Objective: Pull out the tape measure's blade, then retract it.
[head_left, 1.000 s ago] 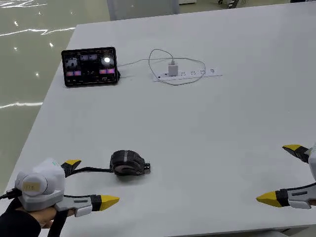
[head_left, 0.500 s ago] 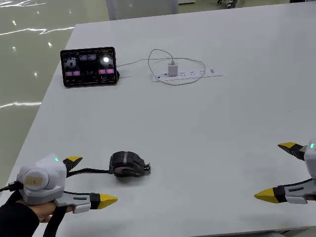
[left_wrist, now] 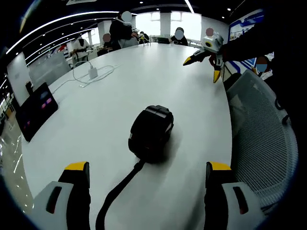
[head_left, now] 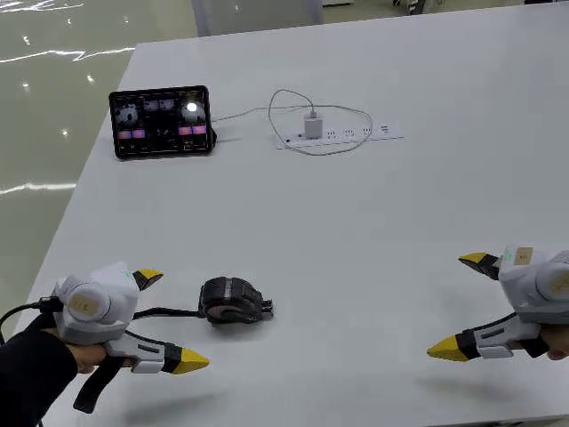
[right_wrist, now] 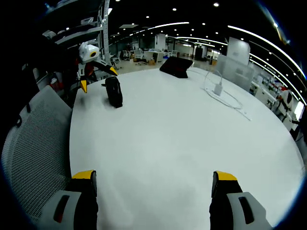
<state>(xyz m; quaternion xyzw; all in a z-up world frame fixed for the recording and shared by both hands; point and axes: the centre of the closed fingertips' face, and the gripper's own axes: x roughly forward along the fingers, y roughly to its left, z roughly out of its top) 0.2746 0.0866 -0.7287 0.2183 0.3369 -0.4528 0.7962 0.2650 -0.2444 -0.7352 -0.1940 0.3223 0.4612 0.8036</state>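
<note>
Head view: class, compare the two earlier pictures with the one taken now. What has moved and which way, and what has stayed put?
The right gripper has moved leftward over the table, toward the tape measure. The left gripper has edged slightly nearer to it. Both remain open and hold nothing. The tape measure, the tablet and the power strip have not moved.
</note>
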